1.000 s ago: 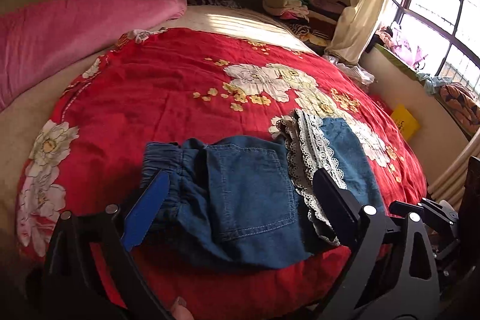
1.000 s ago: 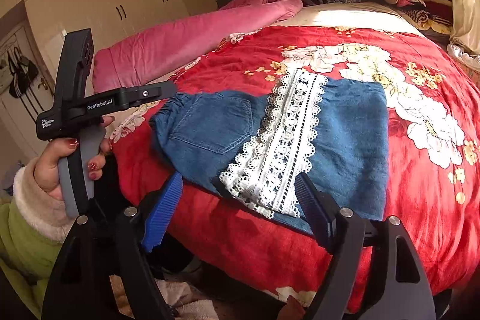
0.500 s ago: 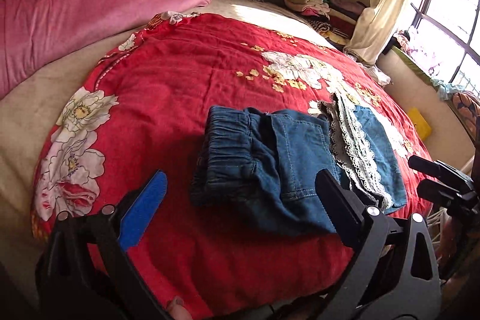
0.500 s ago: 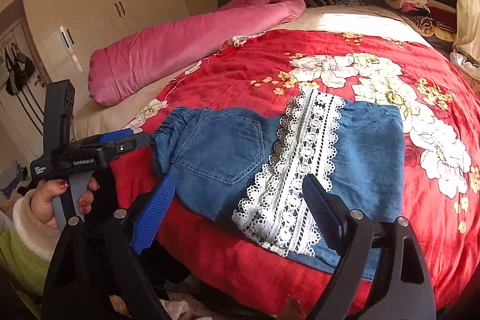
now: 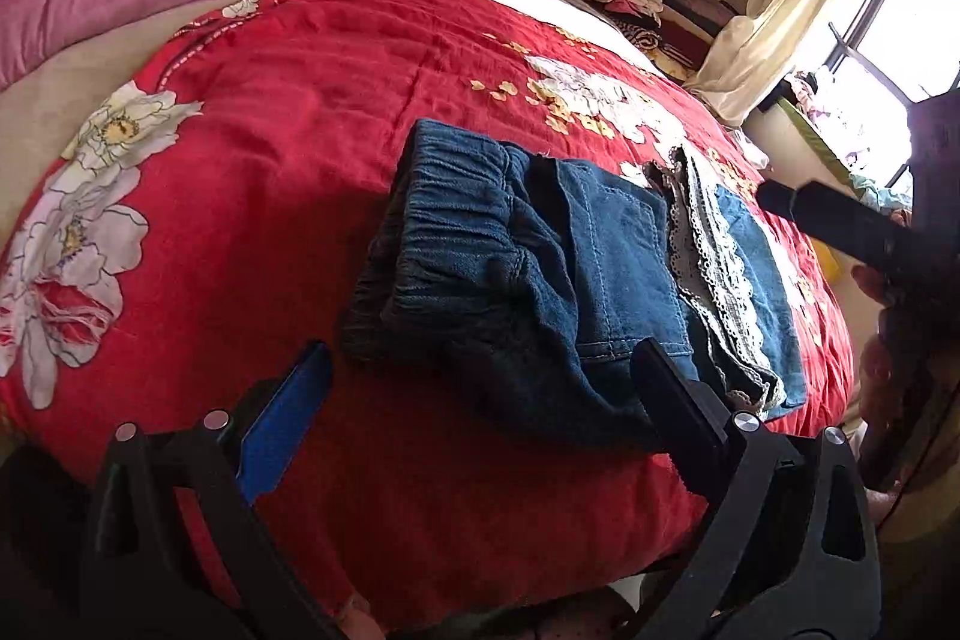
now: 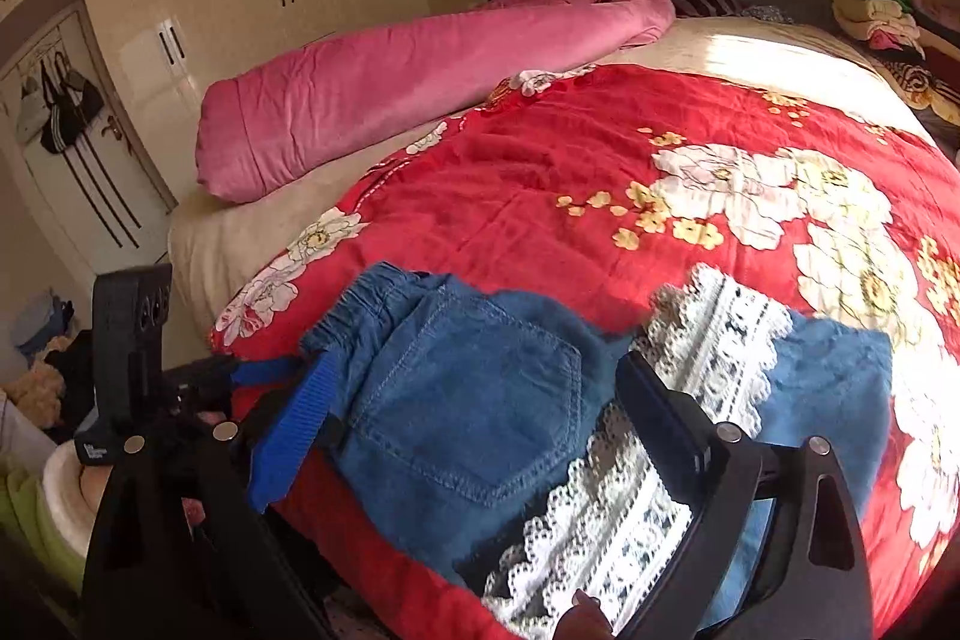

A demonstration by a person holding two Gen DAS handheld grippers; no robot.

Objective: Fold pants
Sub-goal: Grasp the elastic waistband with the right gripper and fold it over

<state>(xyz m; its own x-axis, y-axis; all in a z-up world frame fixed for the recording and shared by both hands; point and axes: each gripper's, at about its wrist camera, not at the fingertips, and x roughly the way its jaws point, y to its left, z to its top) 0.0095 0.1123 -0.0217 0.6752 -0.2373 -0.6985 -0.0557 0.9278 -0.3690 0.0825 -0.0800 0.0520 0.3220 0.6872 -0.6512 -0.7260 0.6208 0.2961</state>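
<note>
pants: denim pants [image 5: 540,280] with a white lace band [image 6: 678,436], lying near the front edge of the red floral bedspread [image 5: 300,100]; waistband [image 5: 444,220] to the left, leg ends to the right.
fold state: lace cuff lies on top of denim, so looks folded over at least once; judged partway, bundle still long.
left gripper: [image 5: 480,400] fingers wide apart, holding nothing; hovers just in front of the waistband end, not touching the cloth.
right gripper: [image 6: 474,418] fingers wide apart, nothing pinched; low over the back pocket [image 6: 474,400] and lace. Contact with cloth: cannot tell.
changed: a second ago the left gripper sat squarely over the pocket; now it has swung left, waistband ahead of it. Right gripper has dropped closer; pants fill more of its view. Pants themselves unmoved.
meaning: hands look to be lining up on opposite parts for the next fold; no grasp yet.
risk: loose lace edge could slip out of the stack when lifted.
</note>
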